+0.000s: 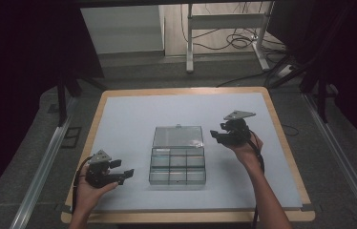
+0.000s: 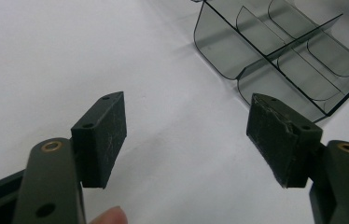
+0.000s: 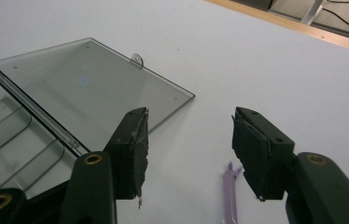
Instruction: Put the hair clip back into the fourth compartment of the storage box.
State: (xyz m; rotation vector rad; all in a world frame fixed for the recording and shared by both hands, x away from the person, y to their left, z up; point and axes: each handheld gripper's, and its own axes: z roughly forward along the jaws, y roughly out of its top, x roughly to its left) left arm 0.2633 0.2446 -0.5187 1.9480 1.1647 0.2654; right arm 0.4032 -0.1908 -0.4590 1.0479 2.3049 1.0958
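Your clear box (image 1: 177, 168) sits in the middle of the bench (image 1: 129, 119), with its lid (image 1: 177, 136) swung open and lying flat behind it, at the box's 12 o'clock. The box has little see-through walls inside that cut it into small rooms.

Your left gripper (image 1: 125, 173) is at the box's 9 o'clock, near it but not touching. In the left gripper view its jaws stand wide with nothing but white bench between them, and the box corner (image 2: 275, 56) is up at 1 o'clock.

Your right gripper (image 1: 215, 135) is just beside the lid, at its 3 o'clock. Its jaws stand partly open and hold nothing. In the right gripper view a thin purple strip (image 3: 230, 196) lies on the bench between them; it may be tape.
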